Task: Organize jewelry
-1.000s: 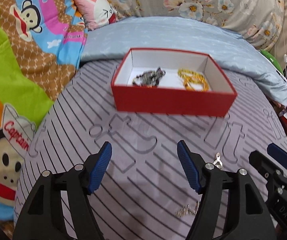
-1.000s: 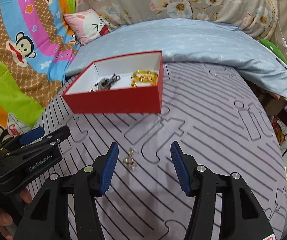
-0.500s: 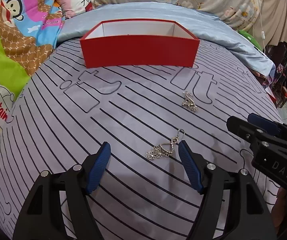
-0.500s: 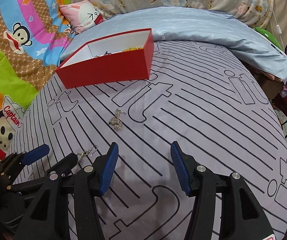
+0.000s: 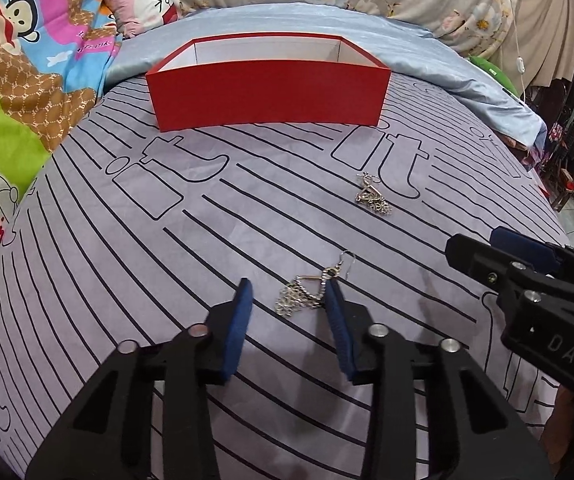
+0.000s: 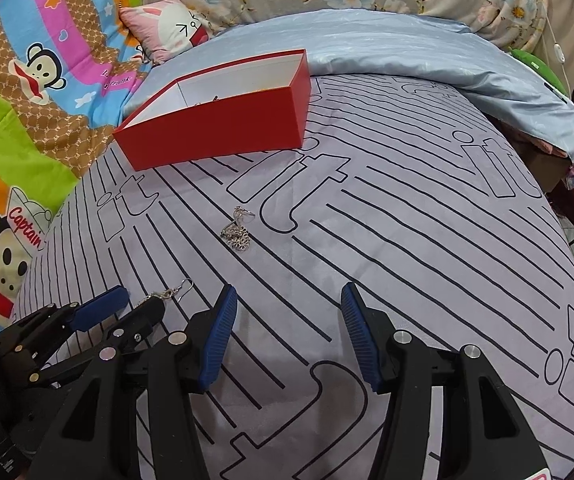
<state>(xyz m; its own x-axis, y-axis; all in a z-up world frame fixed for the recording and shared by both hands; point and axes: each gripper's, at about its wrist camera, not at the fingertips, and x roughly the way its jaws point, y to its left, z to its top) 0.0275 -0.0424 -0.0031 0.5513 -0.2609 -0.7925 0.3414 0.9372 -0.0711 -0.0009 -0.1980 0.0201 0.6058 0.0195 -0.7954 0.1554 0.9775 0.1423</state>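
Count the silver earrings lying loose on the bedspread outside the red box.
2. One earring lies between the left gripper jaws. The other earring lies farther off, nearer the red box. The box's floor is mostly hidden, so more jewelry may sit inside.

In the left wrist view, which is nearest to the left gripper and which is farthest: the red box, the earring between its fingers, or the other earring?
From the left gripper:
1. Near earring, between the fingers, close to the right one.
2. Far earring, ahead and to the right on the striped sheet.
3. Red box, farthest, straight ahead.
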